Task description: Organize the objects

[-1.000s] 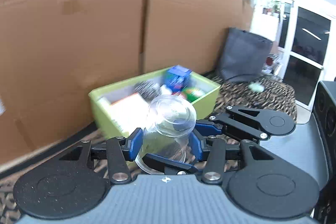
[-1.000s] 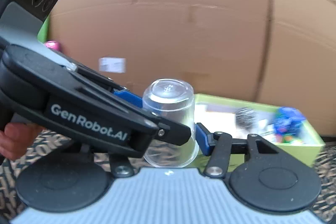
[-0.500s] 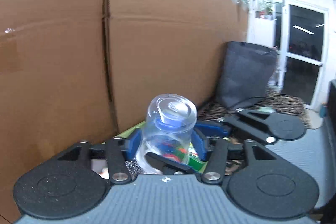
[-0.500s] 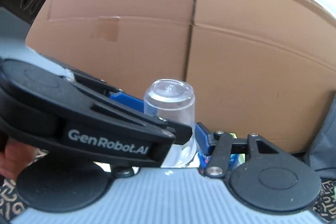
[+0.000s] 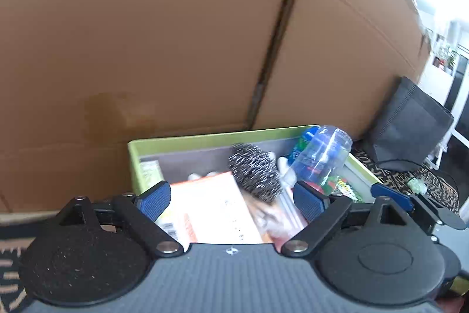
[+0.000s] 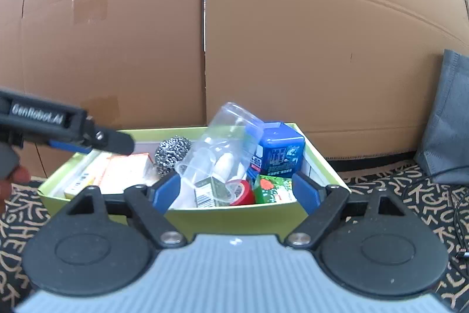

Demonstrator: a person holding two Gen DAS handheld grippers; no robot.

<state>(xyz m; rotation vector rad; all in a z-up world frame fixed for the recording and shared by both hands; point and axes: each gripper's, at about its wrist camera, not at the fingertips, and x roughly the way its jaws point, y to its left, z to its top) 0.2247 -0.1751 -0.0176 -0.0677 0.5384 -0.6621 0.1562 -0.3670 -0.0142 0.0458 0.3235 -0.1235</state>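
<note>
Nearest to me, the left gripper [image 5: 231, 201] and the right gripper [image 6: 236, 191] hung side by side over the near edge of the green box [image 6: 234, 214], both sets of jaws opening wide with nothing clamped between the blue pads. No pad touched anything; only the box's contents showed through the gaps. In the right wrist view the left gripper came in as a dark bar from the left, above the box's left end, with a bit of the person's hand [image 6: 11, 181] below it.

Just past the pads, the clear plastic cup [image 6: 222, 143] lay tilted on top of the heap inside the box, leaning across the middle, mouth towards the near side, free of both grippers. Around it sat an orange-and-white carton [image 5: 211, 210] at the left, a steel wool scourer [image 6: 173, 150] behind that, a blue box [image 6: 278, 150] at the right rear, a red tape roll [image 6: 244, 192] and a green packet [image 6: 274, 189] by the near wall.

The box stood on a patterned rug [image 6: 395, 195], backed by a big cardboard wall [image 6: 293, 49], with a dark grey bag [image 6: 448, 119] at the right.

To my eye the cup's part was done: it was in the box. Nothing else loose lay on the rug in view, so I could not say what remained.
</note>
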